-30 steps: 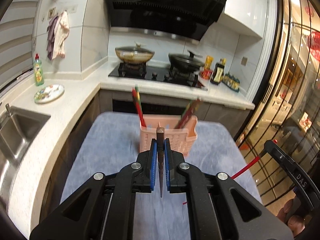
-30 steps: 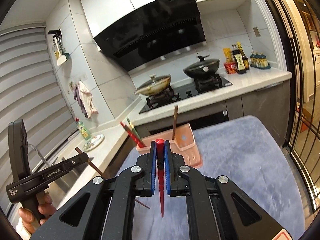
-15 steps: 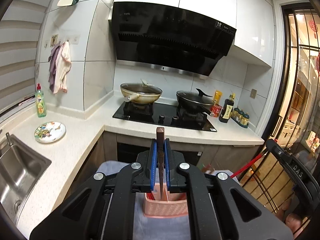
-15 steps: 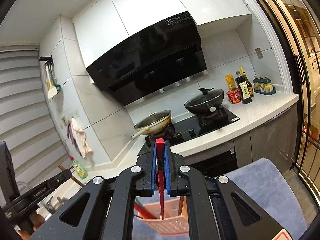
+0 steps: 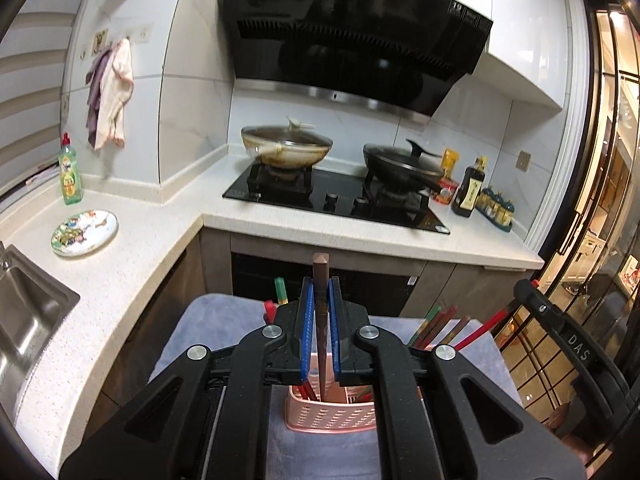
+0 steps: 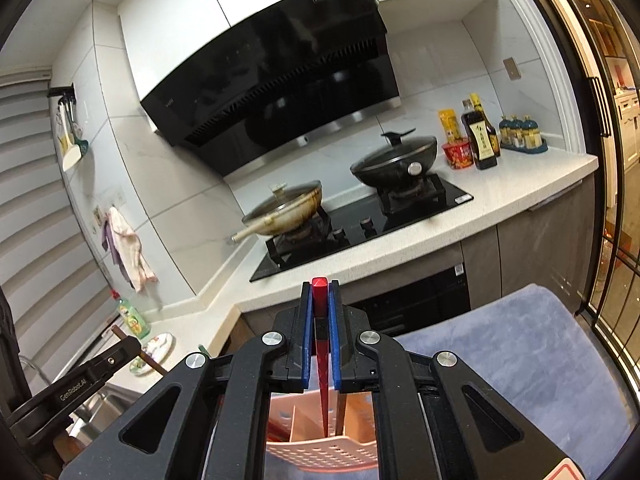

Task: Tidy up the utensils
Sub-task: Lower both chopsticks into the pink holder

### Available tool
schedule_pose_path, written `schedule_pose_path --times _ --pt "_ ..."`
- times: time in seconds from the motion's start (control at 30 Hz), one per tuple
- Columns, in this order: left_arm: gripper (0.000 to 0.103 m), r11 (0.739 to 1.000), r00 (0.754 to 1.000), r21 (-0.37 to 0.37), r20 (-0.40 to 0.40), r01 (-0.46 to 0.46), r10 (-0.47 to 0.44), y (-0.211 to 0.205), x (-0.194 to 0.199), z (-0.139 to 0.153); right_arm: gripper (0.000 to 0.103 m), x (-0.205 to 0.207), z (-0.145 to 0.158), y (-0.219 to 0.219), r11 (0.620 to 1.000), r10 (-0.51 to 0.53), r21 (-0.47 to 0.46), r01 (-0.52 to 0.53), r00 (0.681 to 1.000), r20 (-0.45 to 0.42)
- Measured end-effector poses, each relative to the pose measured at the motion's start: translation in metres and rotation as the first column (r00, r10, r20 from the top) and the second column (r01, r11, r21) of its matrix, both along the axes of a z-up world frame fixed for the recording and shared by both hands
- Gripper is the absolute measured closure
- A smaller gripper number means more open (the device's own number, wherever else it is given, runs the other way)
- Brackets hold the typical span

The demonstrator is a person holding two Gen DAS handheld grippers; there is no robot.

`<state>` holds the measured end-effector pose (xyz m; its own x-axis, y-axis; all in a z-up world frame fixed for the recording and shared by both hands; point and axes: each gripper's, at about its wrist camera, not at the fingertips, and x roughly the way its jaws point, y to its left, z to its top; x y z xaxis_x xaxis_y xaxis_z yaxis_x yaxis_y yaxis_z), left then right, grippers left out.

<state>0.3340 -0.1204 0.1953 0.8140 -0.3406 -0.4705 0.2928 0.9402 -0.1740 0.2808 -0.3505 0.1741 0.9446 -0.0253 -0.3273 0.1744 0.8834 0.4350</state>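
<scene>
A pink slotted utensil holder stands on a grey-blue table mat. Several red, green and brown chopsticks lean in it. My left gripper is shut on a brown chopstick held upright, its lower tip down inside the holder. My right gripper is shut on a red chopstick, also upright, with its tip in the holder beside a dark chopstick. The right gripper's body with its red chopstick shows at the right of the left wrist view.
Beyond the mat runs a white counter with a black hob, a tan wok and a black pan. Sauce bottles stand at the right. A steel sink, a patterned plate and a green soap bottle lie at the left.
Both grippers have moved forward over the pink holder, each keeping its chopstick. The chopstick tips, earlier above the mat, now reach down into the holder.
</scene>
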Motion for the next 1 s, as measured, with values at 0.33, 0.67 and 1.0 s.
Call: schedule_pose_path --times 0.33,0.67,1.0 --pt "0.096 1.0 0.998 0.008 -0.062 0.002 -0.001 -0.006 0.008 -0.025 0.096 0.012 -0.028 0.01 0.999 0.032 -0.008 -0.032 0.997 -0.067" --pt "0.091 1.0 0.998 0.007 -0.066 -0.013 0.013 0.0 0.0 -0.024 0.089 -0.003 -0.021 0.014 0.999 0.044 -0.003 -0.045 0.998 -0.052" --pt "0.091 0.999 0.999 0.033 -0.031 -0.011 0.012 0.005 -0.03 -0.015 0.089 -0.036 -0.014 0.034 0.995 0.08 -0.05 -0.083 0.996 -0.046"
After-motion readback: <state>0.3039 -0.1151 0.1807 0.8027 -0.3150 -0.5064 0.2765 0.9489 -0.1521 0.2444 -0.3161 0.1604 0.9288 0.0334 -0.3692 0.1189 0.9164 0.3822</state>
